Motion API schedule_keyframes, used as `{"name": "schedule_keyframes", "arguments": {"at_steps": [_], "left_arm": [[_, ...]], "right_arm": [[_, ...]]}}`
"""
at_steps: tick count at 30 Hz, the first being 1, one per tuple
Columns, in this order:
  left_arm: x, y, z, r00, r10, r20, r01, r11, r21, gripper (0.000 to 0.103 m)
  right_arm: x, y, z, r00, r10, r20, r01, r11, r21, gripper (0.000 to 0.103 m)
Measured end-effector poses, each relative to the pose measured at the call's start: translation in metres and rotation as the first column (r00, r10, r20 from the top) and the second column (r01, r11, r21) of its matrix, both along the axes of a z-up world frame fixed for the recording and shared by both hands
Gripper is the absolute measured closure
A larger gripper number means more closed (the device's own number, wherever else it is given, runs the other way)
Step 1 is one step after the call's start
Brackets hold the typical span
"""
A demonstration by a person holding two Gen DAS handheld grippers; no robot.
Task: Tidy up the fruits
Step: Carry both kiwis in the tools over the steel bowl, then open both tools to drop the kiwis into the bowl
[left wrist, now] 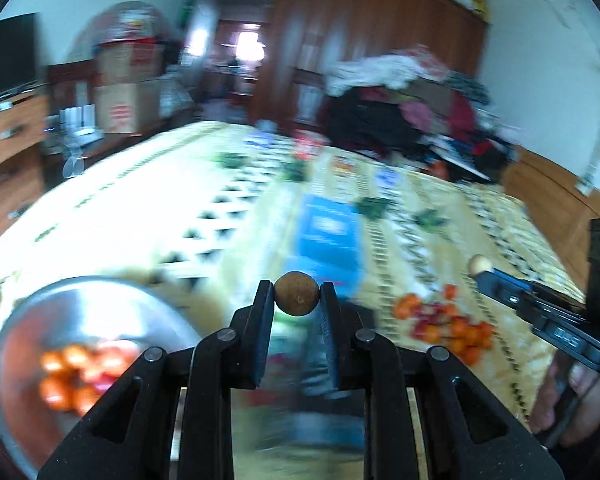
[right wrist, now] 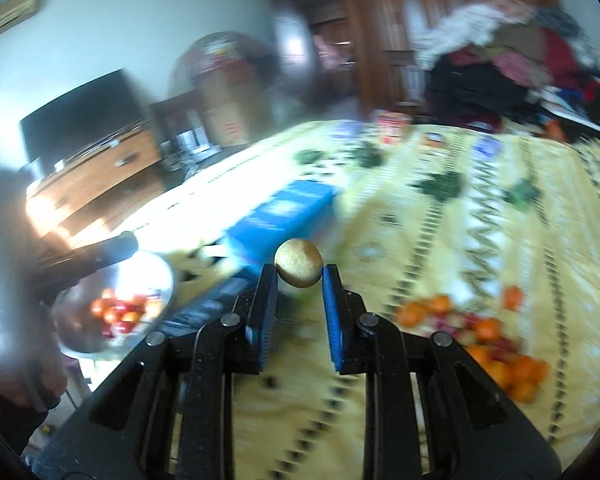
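Left hand-held gripper [left wrist: 297, 294] at 6 o'clock in the left wrist view, clamped on a small round brown fruit [left wrist: 296, 293] pinched between its blue-padded fingertips. Steel bowl [left wrist: 80, 300] at 8 o'clock, partly filled with orange and red fruits. Loose pile of orange and red fruits [left wrist: 446, 322] at 4 o'clock on the yellow patterned bed cover [left wrist: 140, 216]. Blue box [left wrist: 328, 232] near the centre, beyond the fingertips. Right hand-held gripper [right wrist: 299, 269] at 6 o'clock in the right wrist view, closed on a paler round fruit [right wrist: 299, 268] held at the fingertips. Same gripper seen at 3 o'clock from the left wrist, a hand [left wrist: 572, 396] below it. Both views blurred.
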State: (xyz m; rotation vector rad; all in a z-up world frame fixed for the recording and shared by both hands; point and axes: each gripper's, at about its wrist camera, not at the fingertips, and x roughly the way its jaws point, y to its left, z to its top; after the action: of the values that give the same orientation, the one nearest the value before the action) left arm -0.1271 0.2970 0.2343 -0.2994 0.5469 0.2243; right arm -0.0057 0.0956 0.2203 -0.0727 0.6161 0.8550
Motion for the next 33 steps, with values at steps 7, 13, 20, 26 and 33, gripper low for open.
{"name": "schedule_keyframes", "arguments": {"at_steps": [7, 13, 20, 26, 33], "left_arm": [[-0.047, 0.076, -0.018, 0.977, 0.206, -0.058, -0.206, 0.978, 0.016, 0.08], [-0.064, 0.105, -0.047, 0.955, 0.26, -0.142, -0.259, 0.965, 0.026, 0.08], [-0.068, 0.121, -0.08, 0.933, 0.27, -0.238, -0.277, 0.961, 0.003, 0.08], [-0.07, 0.129, -0.095, 0.927, 0.262, -0.267, -0.276, 0.961, -0.015, 0.081], [-0.071, 0.137, -0.099, 0.927, 0.256, -0.274, -0.274, 0.961, -0.03, 0.081]], "right_arm": [[-0.045, 0.1, -0.002, 0.984, 0.177, -0.007, -0.177, 0.983, -0.041, 0.08], [-0.072, 0.16, -0.017, 0.962, 0.27, -0.043, -0.273, 0.958, -0.084, 0.08], [-0.089, 0.194, -0.044, 0.94, 0.32, -0.113, -0.335, 0.929, -0.158, 0.08], [-0.099, 0.212, -0.057, 0.932, 0.331, -0.147, -0.355, 0.913, -0.201, 0.08], [-0.106, 0.226, -0.064, 0.928, 0.335, -0.164, -0.366, 0.904, -0.221, 0.08]]}}
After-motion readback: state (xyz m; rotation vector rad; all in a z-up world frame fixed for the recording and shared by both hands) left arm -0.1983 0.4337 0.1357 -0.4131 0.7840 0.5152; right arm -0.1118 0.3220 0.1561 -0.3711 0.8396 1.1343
